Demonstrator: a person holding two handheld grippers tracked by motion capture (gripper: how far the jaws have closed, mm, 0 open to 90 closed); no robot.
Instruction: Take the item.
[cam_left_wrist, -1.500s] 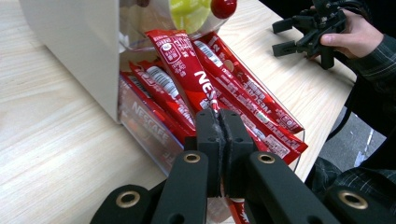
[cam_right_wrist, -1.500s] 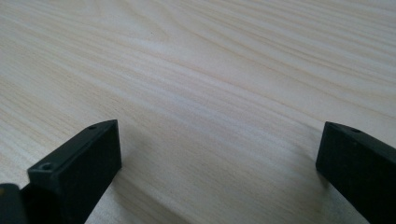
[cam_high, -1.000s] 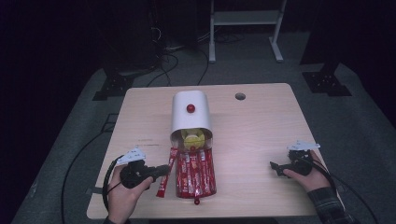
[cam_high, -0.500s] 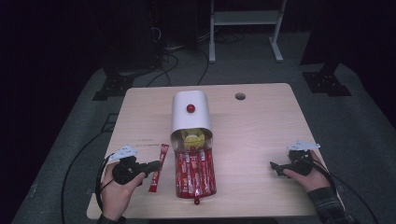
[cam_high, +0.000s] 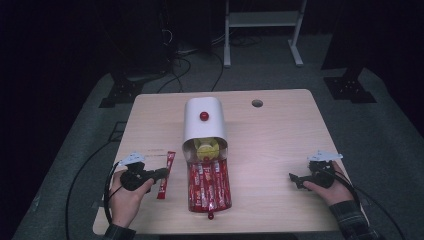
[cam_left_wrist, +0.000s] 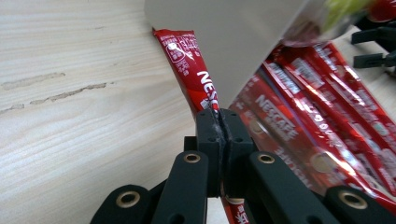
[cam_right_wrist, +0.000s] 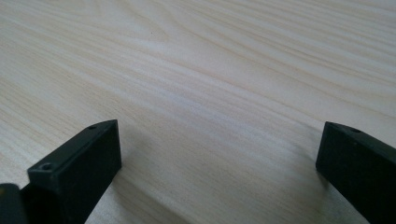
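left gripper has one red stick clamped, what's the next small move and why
Probably open the left gripper and let go: the red stick it clamps already lies flat on the table, apart from the pile spilling from the white container.

Glossy red foil sachet (cam_left_wrist: 187, 70), matt pale wood-grain table (cam_high: 280, 145), smooth white plastic canister (cam_high: 202, 127).

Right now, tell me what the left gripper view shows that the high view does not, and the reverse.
Left gripper view alone: the brand lettering on the red stick packet and the jaws pressed together on it. High view alone: the white container with its red knob, the right gripper resting apart on the table, and both hands. Both share: the left gripper, the packet it pinches, and the pile of packets.
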